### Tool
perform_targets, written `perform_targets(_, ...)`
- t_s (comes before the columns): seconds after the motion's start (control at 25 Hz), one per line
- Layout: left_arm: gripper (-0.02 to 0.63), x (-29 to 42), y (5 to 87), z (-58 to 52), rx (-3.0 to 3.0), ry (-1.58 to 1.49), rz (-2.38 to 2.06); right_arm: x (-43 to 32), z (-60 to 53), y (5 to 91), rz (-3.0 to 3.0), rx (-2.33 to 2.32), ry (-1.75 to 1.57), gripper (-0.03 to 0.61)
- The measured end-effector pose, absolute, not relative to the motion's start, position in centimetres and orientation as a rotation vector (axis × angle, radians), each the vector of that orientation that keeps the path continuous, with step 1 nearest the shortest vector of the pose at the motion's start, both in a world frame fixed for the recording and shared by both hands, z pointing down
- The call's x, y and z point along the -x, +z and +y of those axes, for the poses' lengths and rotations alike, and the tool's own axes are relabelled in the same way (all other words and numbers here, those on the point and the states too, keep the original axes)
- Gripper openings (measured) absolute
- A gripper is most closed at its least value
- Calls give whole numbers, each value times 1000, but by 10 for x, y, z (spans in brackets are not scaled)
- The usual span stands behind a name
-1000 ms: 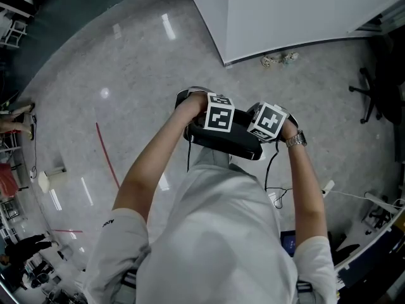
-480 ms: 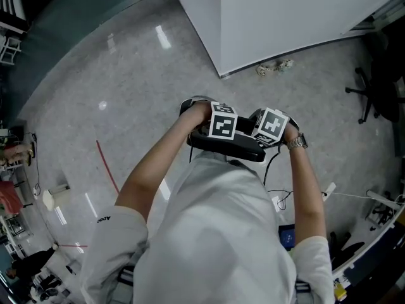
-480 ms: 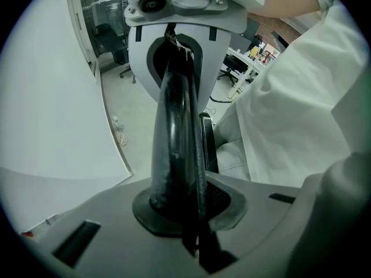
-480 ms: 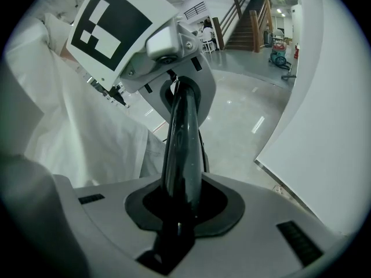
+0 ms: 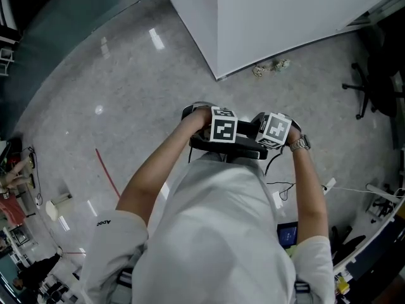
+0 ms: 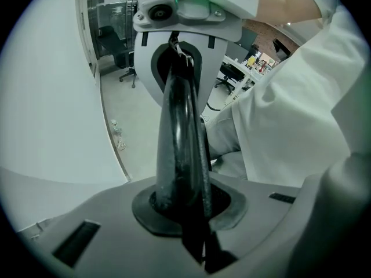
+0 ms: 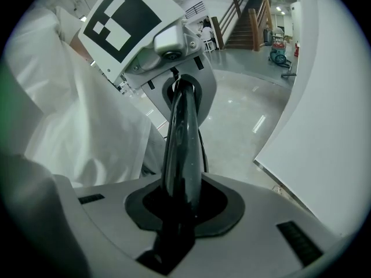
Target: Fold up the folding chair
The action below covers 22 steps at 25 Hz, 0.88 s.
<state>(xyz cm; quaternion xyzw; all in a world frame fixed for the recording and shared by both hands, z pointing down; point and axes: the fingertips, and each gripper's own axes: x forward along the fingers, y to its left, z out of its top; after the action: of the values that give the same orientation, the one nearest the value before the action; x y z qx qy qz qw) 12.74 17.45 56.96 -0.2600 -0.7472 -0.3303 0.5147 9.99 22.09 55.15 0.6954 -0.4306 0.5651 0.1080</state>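
Gripping the black plastic folding chair (image 5: pixel 231 145) at waist height, my left gripper (image 6: pixel 181 204) and right gripper (image 7: pixel 177 210) both clamp its curved rim; I judge equal, level pressure prevents twisting.

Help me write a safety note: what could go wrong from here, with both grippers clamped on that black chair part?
1. The left gripper and right gripper pinch only a slim edge of the black chair part, so it might slip or swing.
2. Loose cables lie on the floor beside the person; a foot could catch them.
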Motion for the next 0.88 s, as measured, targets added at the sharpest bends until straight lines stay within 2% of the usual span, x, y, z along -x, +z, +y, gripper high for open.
perform_targets(0.88,66,-169,571,257,767,-898,-1822,-147,308,553,-1367,-1934,1607,77)
